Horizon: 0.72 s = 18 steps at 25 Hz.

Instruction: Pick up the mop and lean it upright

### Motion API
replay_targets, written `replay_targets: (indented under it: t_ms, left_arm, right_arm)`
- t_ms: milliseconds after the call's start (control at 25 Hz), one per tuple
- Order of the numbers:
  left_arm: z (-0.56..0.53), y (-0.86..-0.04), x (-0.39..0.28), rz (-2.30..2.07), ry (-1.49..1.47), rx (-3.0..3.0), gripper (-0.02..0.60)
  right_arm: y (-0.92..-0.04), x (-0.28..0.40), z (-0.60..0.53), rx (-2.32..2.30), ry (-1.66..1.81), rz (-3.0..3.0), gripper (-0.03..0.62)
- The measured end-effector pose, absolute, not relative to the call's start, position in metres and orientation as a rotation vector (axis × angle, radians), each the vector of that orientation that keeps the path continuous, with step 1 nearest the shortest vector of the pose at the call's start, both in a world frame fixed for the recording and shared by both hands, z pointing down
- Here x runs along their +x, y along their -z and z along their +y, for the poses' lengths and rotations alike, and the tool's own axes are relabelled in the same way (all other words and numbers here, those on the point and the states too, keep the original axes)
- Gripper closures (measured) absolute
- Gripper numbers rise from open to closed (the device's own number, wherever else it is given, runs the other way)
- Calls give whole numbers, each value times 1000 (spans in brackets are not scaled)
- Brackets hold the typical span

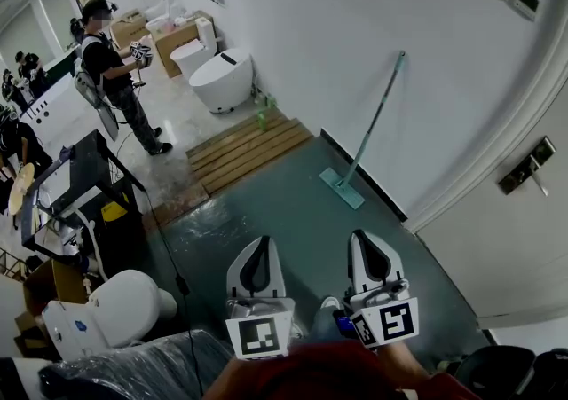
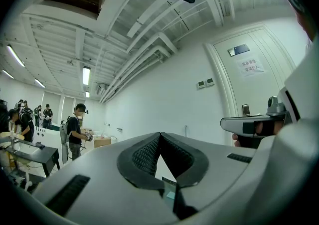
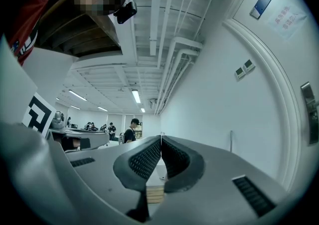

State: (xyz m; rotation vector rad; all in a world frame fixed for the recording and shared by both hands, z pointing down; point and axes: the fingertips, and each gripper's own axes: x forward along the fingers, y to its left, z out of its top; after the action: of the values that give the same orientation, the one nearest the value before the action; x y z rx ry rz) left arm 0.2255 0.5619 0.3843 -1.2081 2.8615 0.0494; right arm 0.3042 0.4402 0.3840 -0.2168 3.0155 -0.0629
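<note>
The mop [image 1: 374, 117] leans upright against the white wall, and its teal head [image 1: 342, 188] rests on the dark floor at the wall's foot. My left gripper [image 1: 257, 244] and right gripper [image 1: 362, 237] are side by side close to my body, well short of the mop. Both are shut with nothing between the pads. In the left gripper view the closed pads [image 2: 160, 134] point toward the wall, and the mop's thin handle [image 2: 186, 129] shows just above them. The right gripper view shows its pads [image 3: 161, 137] pressed together, and the handle [image 3: 231, 144] stands against the wall at the right.
A wooden pallet [image 1: 244, 150] lies left of the mop, with white toilets [image 1: 222, 79] and boxes beyond it. A person [image 1: 115, 70] with grippers stands at the far left. Another toilet [image 1: 124, 301] and a desk [image 1: 71, 185] are at my left. A door [image 1: 524, 212] is at the right.
</note>
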Motion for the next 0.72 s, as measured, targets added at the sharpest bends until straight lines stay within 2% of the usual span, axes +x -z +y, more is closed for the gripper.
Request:
replay_targets:
  t_ms: [320, 720]
  left_arm:
    - [529, -380, 193, 2839, -27, -1196, 568]
    - [431, -382, 138, 2846, -31, -1266, 568]
  right_arm:
    - [-384, 265, 411, -186, 75, 2998, 576]
    - [-392, 211, 310, -255, 132, 2989, 576]
